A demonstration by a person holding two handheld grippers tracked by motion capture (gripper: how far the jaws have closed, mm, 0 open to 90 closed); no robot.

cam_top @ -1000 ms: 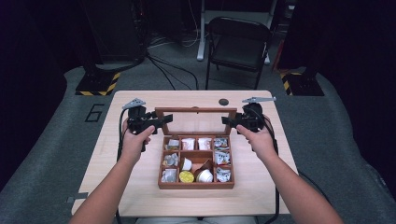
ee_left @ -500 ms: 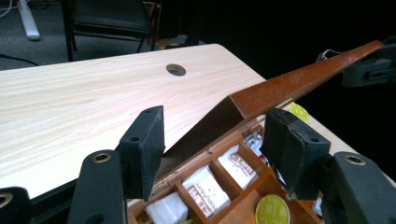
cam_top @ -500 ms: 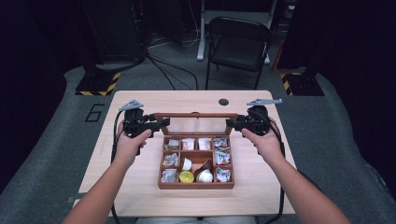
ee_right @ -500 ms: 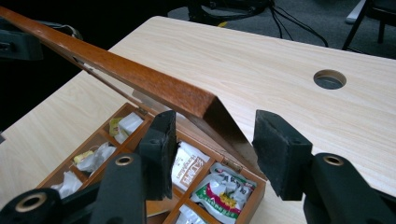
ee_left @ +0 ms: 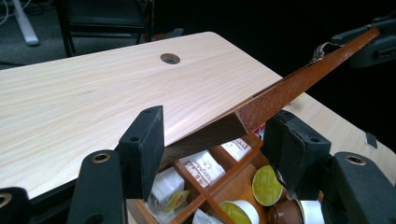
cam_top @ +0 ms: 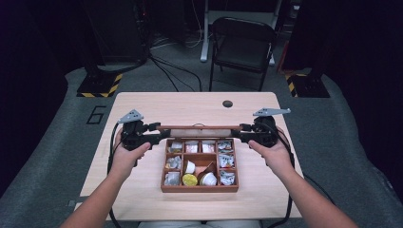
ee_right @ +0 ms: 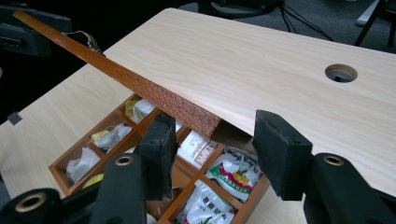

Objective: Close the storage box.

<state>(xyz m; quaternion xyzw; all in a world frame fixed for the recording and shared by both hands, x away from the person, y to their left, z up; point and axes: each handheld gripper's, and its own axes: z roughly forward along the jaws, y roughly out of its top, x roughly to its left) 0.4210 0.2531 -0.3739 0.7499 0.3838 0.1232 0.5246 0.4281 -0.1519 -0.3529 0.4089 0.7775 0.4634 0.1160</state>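
A brown wooden box [cam_top: 199, 189] with several compartments sits on the table's near half, holding sachets and small capsules such as a yellow-topped one [cam_top: 190, 179]. Its lid [cam_top: 199, 127] hangs over the box's back rows, seen nearly edge-on. My left gripper [cam_top: 159, 132] grips the lid's left end and my right gripper [cam_top: 242, 130] its right end; both sets of jaws have just been closing onto it. In the left gripper view the lid's corner [ee_left: 243, 121] spans the space between the pads of the left gripper [ee_left: 215, 140]. In the right gripper view the lid's other corner [ee_right: 205, 123] sits likewise in the right gripper [ee_right: 212, 140].
The light wooden table [cam_top: 142, 109] has a round cable hole [cam_top: 227, 103] at the back right. A black folding chair [cam_top: 242, 42] stands behind the table. Bare tabletop lies behind the box and on both sides.
The lid has swung from standing open down toward the box, now nearly edge-on. Both hands have come a little toward the person and the jaws have narrowed on the lid's ends.
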